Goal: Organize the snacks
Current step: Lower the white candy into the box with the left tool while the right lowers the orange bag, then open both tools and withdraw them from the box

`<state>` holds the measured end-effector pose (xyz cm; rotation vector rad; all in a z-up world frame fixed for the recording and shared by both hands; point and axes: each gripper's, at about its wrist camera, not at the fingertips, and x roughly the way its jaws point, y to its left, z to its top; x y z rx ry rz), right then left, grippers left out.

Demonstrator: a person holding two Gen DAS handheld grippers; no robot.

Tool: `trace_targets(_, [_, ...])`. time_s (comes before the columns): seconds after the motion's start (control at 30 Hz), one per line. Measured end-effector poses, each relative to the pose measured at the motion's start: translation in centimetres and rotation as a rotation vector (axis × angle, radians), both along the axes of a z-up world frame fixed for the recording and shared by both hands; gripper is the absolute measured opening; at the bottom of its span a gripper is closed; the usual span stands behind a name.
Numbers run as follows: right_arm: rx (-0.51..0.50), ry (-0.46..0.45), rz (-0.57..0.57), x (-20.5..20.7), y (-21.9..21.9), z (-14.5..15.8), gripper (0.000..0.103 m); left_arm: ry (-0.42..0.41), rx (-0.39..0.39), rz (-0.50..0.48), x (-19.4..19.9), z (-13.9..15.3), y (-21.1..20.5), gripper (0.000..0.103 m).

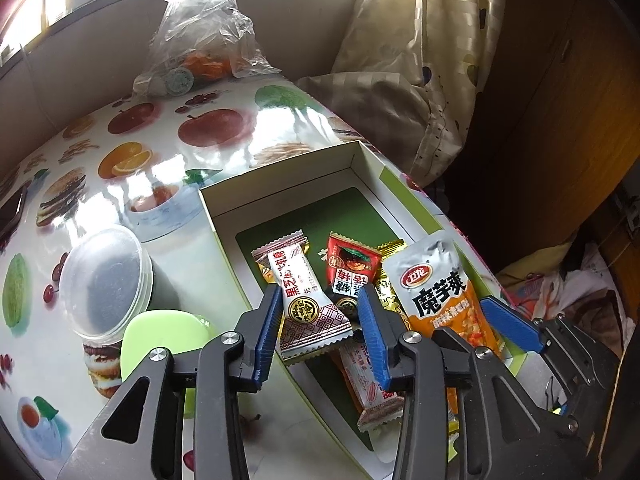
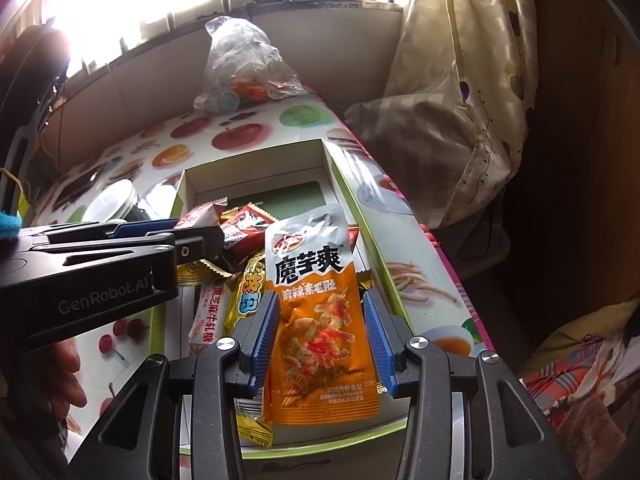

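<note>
Your left gripper (image 1: 320, 312) hangs over the near end of an open cardboard box (image 1: 280, 188), its blue fingers (image 1: 272, 320) parted partway with a white sesame-candy packet (image 1: 308, 300) lying between them; a gap shows on either side of the wrapper, so the pads do not press it and the packet rests on the other snacks in the box. Your right gripper (image 2: 320, 332) stands just beside it over the same box, jaws likewise partly spread around an orange-and-silver konjac snack pouch (image 2: 320, 320), which lies flat on the pile with its edges close to the pads but not clamped. Around these two, the box holds a red candy packet (image 1: 352, 264), a gold-wrapped sweet (image 2: 248, 296) and a pale nougat bar (image 2: 206, 316), all heaped toward the near end, while the far end shows bare green lining. From the right wrist view, your left tool crosses the frame from the left with your hand (image 2: 68, 364) beneath it. The box sits at the right edge of a table covered in a glossy fruit-and-food print cloth (image 1: 160, 152). Left of the box stand a clear-lidded round tub (image 1: 108, 280) and a light green lid (image 1: 164, 336). At the table's far end sits a crumpled clear plastic bag (image 1: 204, 32), with a patterned curtain (image 1: 432, 40) to its right.
</note>
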<state>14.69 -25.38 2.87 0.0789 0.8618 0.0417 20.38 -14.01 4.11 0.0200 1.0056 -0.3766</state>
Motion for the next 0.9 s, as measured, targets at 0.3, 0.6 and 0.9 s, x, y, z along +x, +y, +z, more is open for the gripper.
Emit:
trace_targets(0.3, [0.024, -0.019, -0.020, -1.0, -0.3, 0.7, 0.049, -0.027, -0.001, 0.009, -1.1, 1.1, 0.6, 0.041])
trace_targets(0.6, [0.031, -0.058, -0.022, -3.2, -0.2, 2.0, 0.053, -0.080, -0.015, 0.031, -4.3, 2.8, 1.7, 0.041])
trace_targets(0.9, [0.044, -0.093, -0.020, -5.8, 0.5, 2.9, 0.055, -0.131, -0.007, 0.069, -7.8, 3.5, 3.3, 0.041])
